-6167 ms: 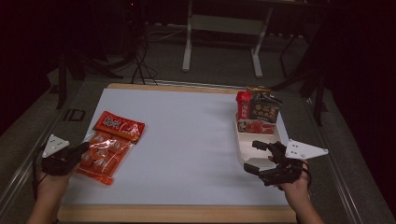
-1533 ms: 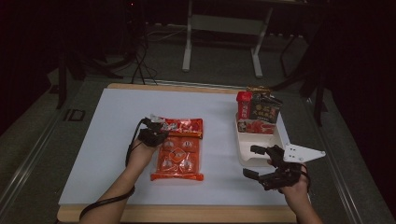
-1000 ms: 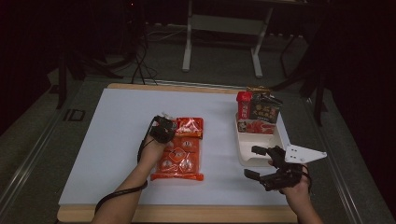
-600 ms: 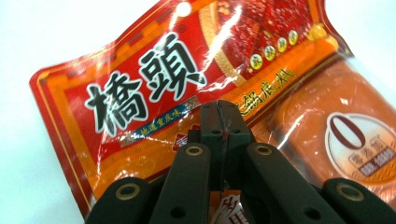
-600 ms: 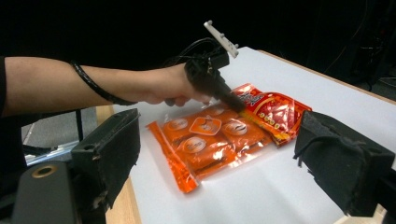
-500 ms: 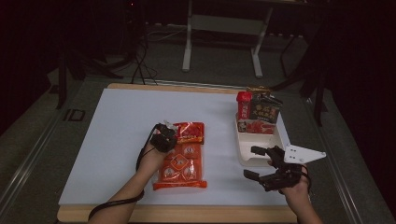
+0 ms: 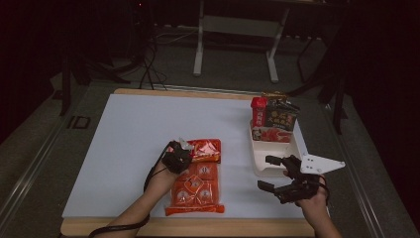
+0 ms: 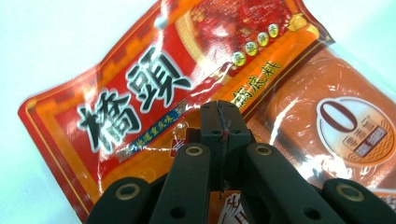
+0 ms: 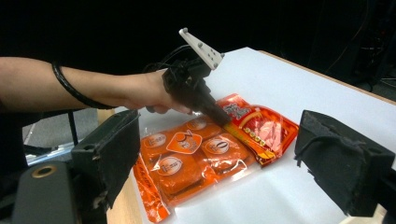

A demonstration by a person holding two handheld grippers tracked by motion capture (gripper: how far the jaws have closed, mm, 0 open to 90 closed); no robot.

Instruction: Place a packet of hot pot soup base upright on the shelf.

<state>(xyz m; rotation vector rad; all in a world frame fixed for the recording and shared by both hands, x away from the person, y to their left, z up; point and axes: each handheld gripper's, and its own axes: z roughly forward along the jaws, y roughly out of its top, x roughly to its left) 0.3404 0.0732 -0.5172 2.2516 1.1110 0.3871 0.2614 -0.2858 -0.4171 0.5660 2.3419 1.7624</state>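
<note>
Left tongs [image 7: 184, 151] shut tight, tips pinched together on the red header of the snack pack [image 7: 197, 178]. In the left gripper view the closed tips [image 8: 220, 122] sit just where the printed header meets the clear orange part with the small round packets; foil puckers around them, so I read this as a grip on the pack's film, not just a press from above.

Pack lies flat on the white tabletop [image 7: 119, 148], right of centre toward my near edge. Long axis runs near-to-far: red header at the far end, clear tail reaching the near edge of the sheet. My left tongs hold the far end, coming in from the left.

Right tongs [image 7: 270, 172] stand wide and empty, hovering at the near right, just off the near corner of the white tray [image 7: 257, 161]. The right gripper view looks between the two spread pads straight across at the pack [image 9: 205, 154] and my left hand [image 9: 154, 93].

Key relation: the tray lies to the right of the pack, slightly farther, with snack packets [image 7: 275, 119] standing at its far end and its near part bare. The pack's long axis is roughly parallel to the tray's. Left hand has the pack; right hand is nearer the tray. My judgement: any move to the tray is a sideways carry to the right, tail trailing, and the gap between pack and tray is bare tabletop.
</note>
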